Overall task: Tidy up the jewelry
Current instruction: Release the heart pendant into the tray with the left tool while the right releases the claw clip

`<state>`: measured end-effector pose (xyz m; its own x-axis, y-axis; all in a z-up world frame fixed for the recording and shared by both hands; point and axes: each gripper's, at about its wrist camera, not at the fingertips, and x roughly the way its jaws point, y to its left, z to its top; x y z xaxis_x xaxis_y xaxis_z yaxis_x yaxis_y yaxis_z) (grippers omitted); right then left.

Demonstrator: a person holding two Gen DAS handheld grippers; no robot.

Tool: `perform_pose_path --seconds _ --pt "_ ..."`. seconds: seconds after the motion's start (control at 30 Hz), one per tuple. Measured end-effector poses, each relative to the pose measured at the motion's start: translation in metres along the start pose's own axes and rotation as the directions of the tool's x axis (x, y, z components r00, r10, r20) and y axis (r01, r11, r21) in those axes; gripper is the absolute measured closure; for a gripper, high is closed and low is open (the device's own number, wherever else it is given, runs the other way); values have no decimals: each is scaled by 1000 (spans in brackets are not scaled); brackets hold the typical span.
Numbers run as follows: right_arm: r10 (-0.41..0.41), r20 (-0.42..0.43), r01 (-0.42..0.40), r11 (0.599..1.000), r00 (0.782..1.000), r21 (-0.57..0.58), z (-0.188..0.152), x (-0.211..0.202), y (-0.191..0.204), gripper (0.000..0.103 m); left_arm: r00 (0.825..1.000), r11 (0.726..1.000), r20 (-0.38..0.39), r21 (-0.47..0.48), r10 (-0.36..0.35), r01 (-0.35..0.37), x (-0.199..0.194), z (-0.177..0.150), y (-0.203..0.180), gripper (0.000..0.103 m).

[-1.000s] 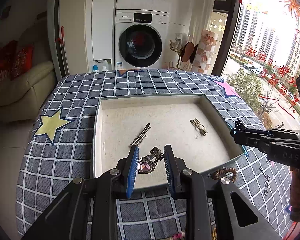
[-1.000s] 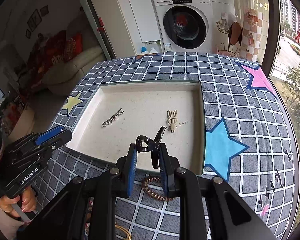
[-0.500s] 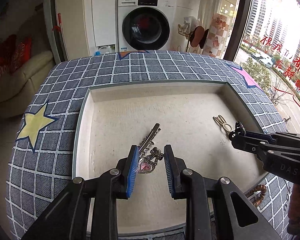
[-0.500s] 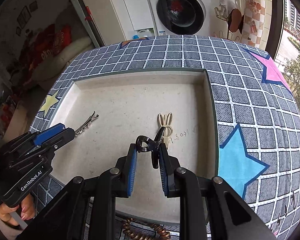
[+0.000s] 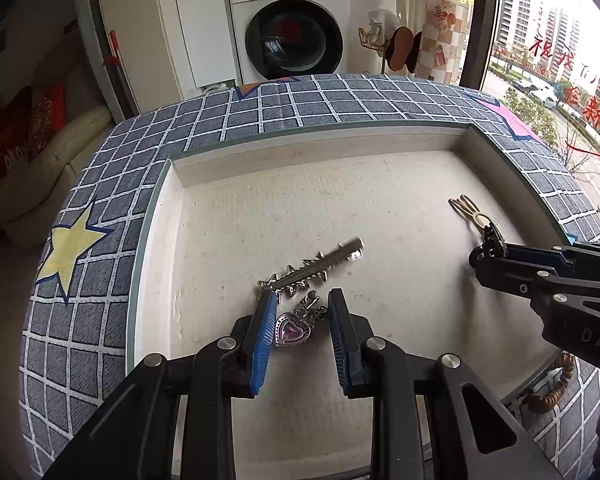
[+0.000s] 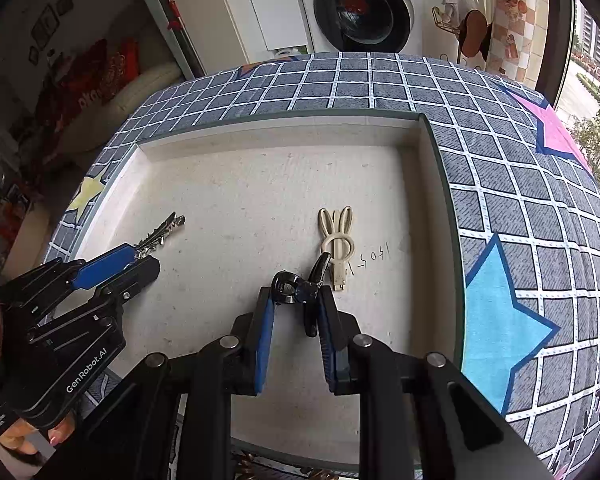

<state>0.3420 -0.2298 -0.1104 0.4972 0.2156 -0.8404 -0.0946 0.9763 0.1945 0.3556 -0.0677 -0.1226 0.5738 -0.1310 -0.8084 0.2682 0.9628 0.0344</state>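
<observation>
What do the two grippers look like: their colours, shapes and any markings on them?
Both are black, angular frames with silver screw heads at the joints and two flat fingers lined with ribbed blue pads. The left gripper carries white lettering "GenRobot.AI" on its side, seen from the right wrist view. The right gripper shows pale letters "DAS" on its body in the left wrist view. No cables are visible.

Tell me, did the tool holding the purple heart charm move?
Yes. The left tool, with the purple heart charm, went forward and down over the tray's near rim into the tray, stopping beside the silver hair clip.
</observation>
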Motion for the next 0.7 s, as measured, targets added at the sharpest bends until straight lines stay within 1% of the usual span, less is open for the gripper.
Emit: perform_pose_path --seconds 0.1,0.17,0.23,0.27,0.3,0.43,0.5,0.57,0.6,0.63,0.67,0.7 --pt "-14 0 14 1000 1000 -22 -1 0 4 79 1000 1000 -7 -7 6 -6 -1 1 2 64" --pt "-12 -3 12 1000 1000 -19 -1 -1 4 78 1000 1000 -9 -10 25 -25 -2 1 2 64" --pt "6 -5 -6 1000 1000 0 -1 -2 2 70 999 999 4 -14 34 -33 -6 1 4 64" --pt "11 -6 -11 1000 1000 8 0 -2 2 60 999 999 14 -16 37 -36 -9 2 5 64" --pt "14 -7 -14 1000 1000 12 0 -3 1 54 999 999 22 -18 38 -38 -12 2 6 64" --pt "25 4 -25 999 1000 22 0 -8 1 54 999 999 42 -28 27 -26 -23 5 10 63" --pt "43 13 -44 998 999 44 1 -14 -2 54 998 999 54 -33 24 -22 -29 5 11 63" --pt "64 25 -65 995 998 69 2 -21 -4 51 997 999 65 -38 28 -25 -37 3 12 63" --pt "72 33 -74 994 997 77 2 -26 -5 48 997 999 70 -40 29 -26 -41 2 13 41" --pt "77 42 -80 993 996 82 2 -31 -6 48 996 998 79 -46 35 -32 -45 1 13 22" --pt "77 51 -81 993 996 83 2 -36 -5 47 994 997 97 -56 52 -47 -51 -1 14 0" --pt "76 61 -81 993 995 81 2 -41 -4 46 990 996 125 -61 67 -60 -58 -3 15 0"
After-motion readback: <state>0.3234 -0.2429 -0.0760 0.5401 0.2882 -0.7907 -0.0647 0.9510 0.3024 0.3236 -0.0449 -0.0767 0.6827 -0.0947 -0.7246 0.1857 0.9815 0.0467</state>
